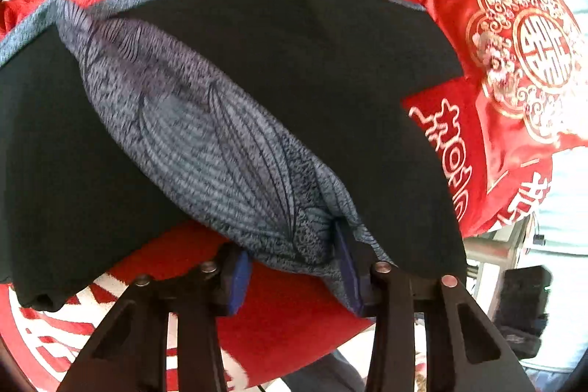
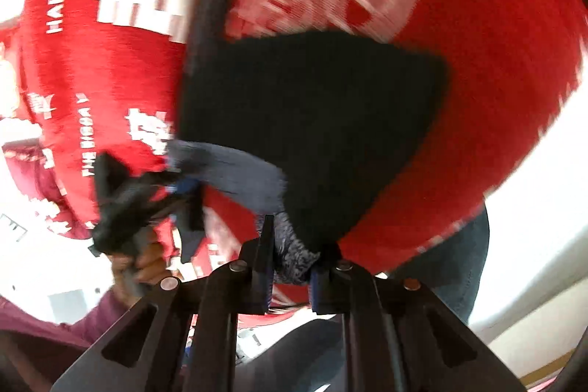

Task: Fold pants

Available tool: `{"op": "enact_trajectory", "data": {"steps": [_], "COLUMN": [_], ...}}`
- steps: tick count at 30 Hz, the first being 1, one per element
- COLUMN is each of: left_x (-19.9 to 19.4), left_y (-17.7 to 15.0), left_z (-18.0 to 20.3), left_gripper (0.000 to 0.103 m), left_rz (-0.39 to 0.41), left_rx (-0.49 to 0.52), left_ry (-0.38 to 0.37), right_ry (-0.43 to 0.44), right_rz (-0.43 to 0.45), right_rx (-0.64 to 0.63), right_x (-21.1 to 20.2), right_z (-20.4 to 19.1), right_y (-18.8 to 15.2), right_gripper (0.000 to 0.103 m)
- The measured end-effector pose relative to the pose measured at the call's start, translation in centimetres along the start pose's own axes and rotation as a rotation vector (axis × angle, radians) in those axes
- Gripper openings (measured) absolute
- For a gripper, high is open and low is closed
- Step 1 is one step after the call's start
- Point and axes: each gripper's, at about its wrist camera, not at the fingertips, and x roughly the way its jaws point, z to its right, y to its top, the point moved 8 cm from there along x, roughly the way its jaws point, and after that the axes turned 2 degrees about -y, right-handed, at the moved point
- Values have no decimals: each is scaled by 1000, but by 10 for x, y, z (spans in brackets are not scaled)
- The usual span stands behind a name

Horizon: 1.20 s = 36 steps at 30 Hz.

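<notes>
Left hand-held gripper clamped on the grey patterned lining of the pants, blue pads pinching the fold right at the tips. Dark pants spread flat ahead of that gripper, across the red bedspread with white lettering; grey band of the garment running along the far edge. Red embroidered cushion off ahead and to the right of the left gripper, beyond the pants.

Right hand-held gripper likewise clenched, a bunch of grey fabric squeezed between its fingers, dark cloth fanning out ahead of it over the bedspread. Much blur in this view. Left gripper visible to the left of the right one, gripped by a hand in a maroon sleeve, grey cloth strung between the two tools. No earlier sight to compare.
</notes>
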Motion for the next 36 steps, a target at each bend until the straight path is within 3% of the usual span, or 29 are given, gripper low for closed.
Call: {"op": "enact_trajectory", "data": {"steps": [7, 11, 13, 15, 16, 17, 18, 19, 21, 24, 27, 32, 33, 34, 36], "left_x": [-29, -42, -48, -63, -70, -75, -80, -82, -79, -58, -37, -19, -16, -15, -15], "left_y": [61, 114, 134, 147, 151, 154, 155, 154, 147, 128, 103, 80, 80, 81, 83], "left_z": [15, 14, 17, 12, 11, 6, 0, -8, -29, -68, -107, -138, -138, -139, -142], "left_gripper": [44, 44, 66, 73, 73, 73, 73, 73, 73, 73, 73, 73, 73, 78, 84], "left_rz": [127, 216, 239, 305, 328, 340, 347, 350, 330, 263, 202, 165, 167, 171, 170], "left_rx": [-19, 16, 32, 44, 53, 51, 42, 28, -7, -76, -173, -247, -235, -227, -218], "left_ry": [-19, 36, 79, 130, 149, 168, 186, 212, 263, 374, 442, 467, 475, 486, 522], "right_ry": [74, 26, -19, -67, -98, -142, -195, -243, -263, -260, -333, -391, -387, -391, -413], "right_rz": [46, 34, 27, 18, 19, 27, 46, 70, 113, 88, 69, 89, 101, 105, 107], "right_rx": [-129, -226, -248, -244, -247, -266, -306, -352, -438, -432, -356, -171, -157, -158, -207], "right_x": [-33, -21, -12, 1, 6, 12, 14, 14, 11, 17, 25, 32, 35, 37, 38], "right_z": [-80, -122, -132, -139, -143, -147, -154, -158, -170, -160, -121, -61, -56, -55, -61], "right_y": [104, 188, 219, 253, 268, 284, 296, 303, 303, 281, 265, 266, 274, 279, 284], "right_gripper": [16, 16, 19, 21, 26, 42, 66, 76, 81, 81, 72, 54, 29, 16, 14]}}
